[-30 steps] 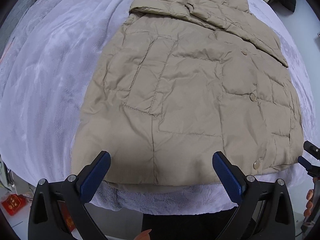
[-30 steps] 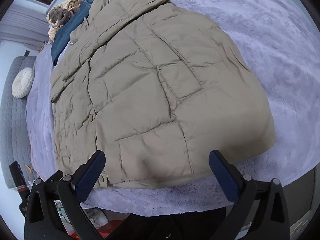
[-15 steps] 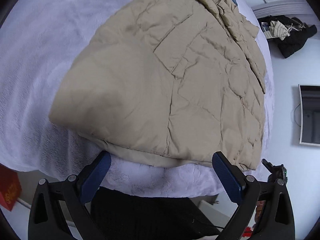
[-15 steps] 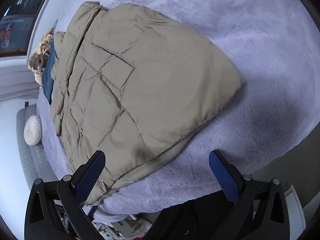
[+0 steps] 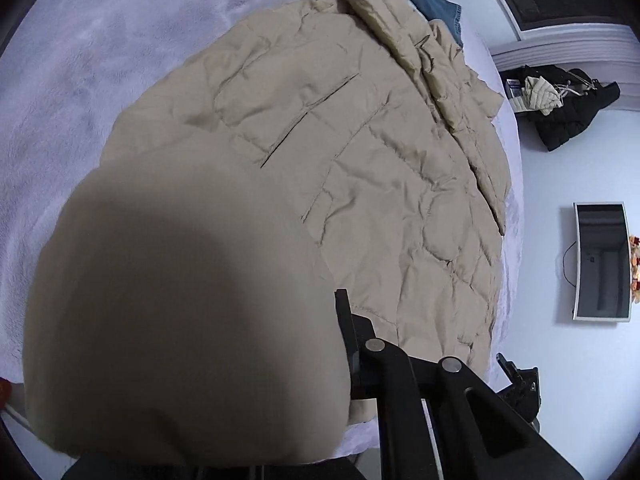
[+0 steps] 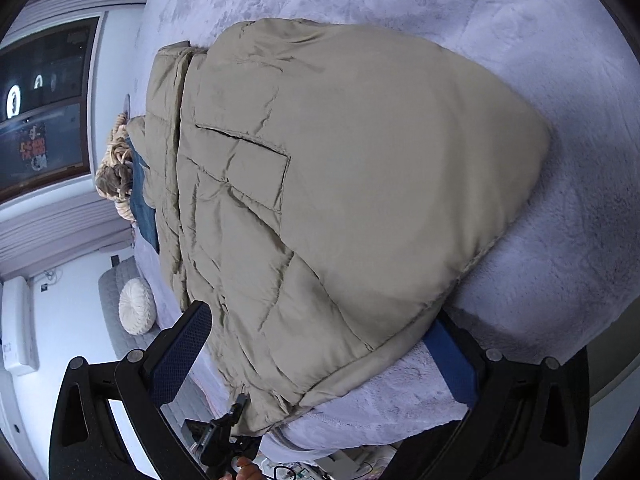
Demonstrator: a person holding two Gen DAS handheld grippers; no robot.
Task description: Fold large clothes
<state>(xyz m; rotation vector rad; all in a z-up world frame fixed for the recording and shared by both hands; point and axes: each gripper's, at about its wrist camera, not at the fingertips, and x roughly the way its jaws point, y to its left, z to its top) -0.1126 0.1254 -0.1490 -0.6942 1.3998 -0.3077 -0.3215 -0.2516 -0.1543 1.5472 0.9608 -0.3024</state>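
Now left gripper has just clamped the beige quilted puffer jacket's hem at the lavender fleece bed's near edge; right gripper closing, still spread across the hem corner.

Even, cool daylight is cast throughout; a soft dark shadow is thrown on the puffy beige quilted jacket, blurred up close; edges are bent by fisheye distortion.

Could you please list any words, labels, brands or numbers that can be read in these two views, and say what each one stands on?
None can be read for certain.
Red glowing characters in the dark window: too blurred to read.
White round glowing sign in the same window: a shape, with no legible text.
Small box beside the black coat: print too small to read.
Beige quilted jacket: no visible label or brand.
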